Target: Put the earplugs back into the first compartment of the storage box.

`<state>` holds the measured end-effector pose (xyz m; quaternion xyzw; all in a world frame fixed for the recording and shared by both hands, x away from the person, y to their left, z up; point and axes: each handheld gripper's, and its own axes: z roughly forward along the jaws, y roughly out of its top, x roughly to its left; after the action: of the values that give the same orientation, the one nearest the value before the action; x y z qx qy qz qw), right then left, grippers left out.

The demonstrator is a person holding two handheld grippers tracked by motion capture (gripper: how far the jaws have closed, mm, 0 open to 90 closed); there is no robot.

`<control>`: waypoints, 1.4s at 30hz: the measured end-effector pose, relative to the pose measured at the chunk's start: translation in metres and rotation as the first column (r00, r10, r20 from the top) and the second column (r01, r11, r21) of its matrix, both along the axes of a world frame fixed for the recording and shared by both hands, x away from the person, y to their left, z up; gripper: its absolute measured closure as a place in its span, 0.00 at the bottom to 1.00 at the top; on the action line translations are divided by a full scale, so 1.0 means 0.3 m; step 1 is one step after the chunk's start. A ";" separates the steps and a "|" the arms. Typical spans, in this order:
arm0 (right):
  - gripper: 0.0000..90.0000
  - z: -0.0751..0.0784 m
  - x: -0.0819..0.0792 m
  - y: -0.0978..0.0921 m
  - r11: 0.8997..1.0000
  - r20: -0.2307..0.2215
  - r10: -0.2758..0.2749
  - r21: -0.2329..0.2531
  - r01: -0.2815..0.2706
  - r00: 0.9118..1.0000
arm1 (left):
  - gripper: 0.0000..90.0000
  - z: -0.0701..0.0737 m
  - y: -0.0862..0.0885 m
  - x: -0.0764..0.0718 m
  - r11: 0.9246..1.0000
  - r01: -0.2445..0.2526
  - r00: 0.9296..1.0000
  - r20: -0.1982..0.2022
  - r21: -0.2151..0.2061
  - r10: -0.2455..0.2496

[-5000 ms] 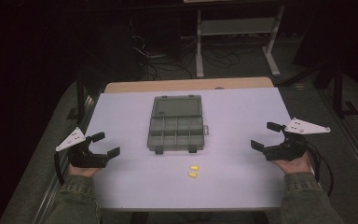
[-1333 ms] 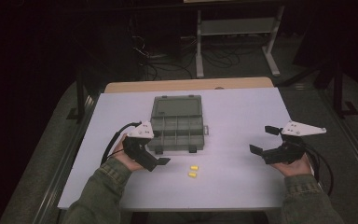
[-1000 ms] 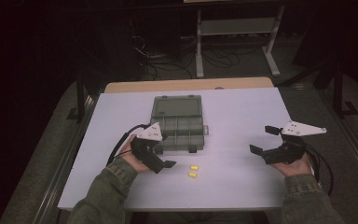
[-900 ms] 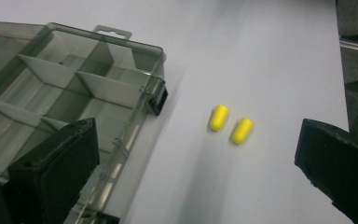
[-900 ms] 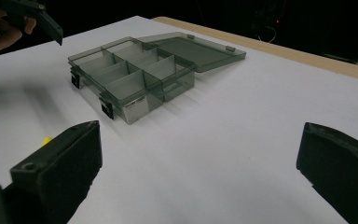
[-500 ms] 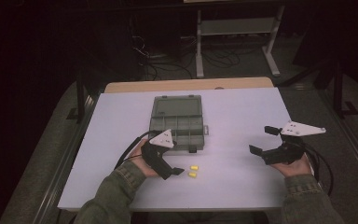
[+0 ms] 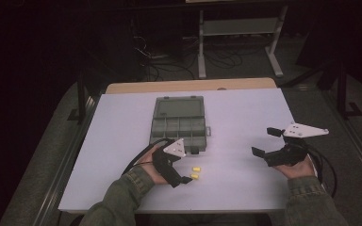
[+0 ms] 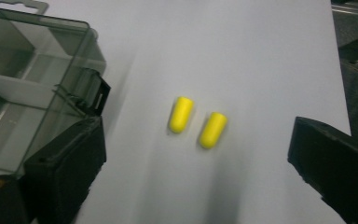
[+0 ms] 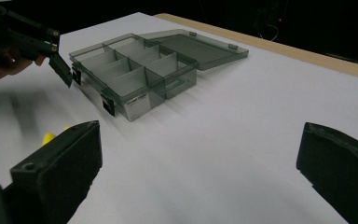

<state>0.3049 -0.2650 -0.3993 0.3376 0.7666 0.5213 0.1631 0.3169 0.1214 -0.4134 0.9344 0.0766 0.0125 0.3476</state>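
- High view: fixed above the near edge, faces forward and down, takes in the whole worktop (image 7: 122,122).
- Left tool view: very close, looks down between its jaws at two yellow plugs (image 8: 198,122) beside the organizer box (image 8: 32,88).
- Right tool view: low, from the right, faces left across the worktop; shares the box and a plug with both others.

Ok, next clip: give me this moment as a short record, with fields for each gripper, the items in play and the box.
left gripper: open, jaws either side of the two earplugs, above the table, not touching them
right gripper: open, holds nothing, off to the right
earplugs: two yellow, lying side by side, apart
organiser box: clear grey, lid open and flat, compartments look empty
table: white top
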 end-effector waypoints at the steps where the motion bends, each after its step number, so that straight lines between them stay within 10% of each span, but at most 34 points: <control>1: 0.00 0.001 0.000 -0.001 1.000 0.002 0.000 0.000 0.000 1.000 | 0.11 -0.003 -0.002 0.000 1.000 0.009 1.000 0.001 0.008 -0.009; 25: 0.00 0.001 0.000 0.001 1.000 0.001 0.010 0.002 -0.010 1.000 | 0.66 -0.048 -0.059 -0.019 0.991 0.121 0.992 0.017 0.056 -0.122; 42: 0.00 0.001 0.001 -0.002 1.000 -0.003 0.011 0.004 -0.010 1.000 | 0.83 -0.070 -0.075 -0.010 0.991 0.104 0.994 0.010 0.083 -0.105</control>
<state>0.3051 -0.2657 -0.3991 0.3346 0.7676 0.5231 0.1587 0.3139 0.0988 -0.4344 0.9507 0.0244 0.0042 0.3092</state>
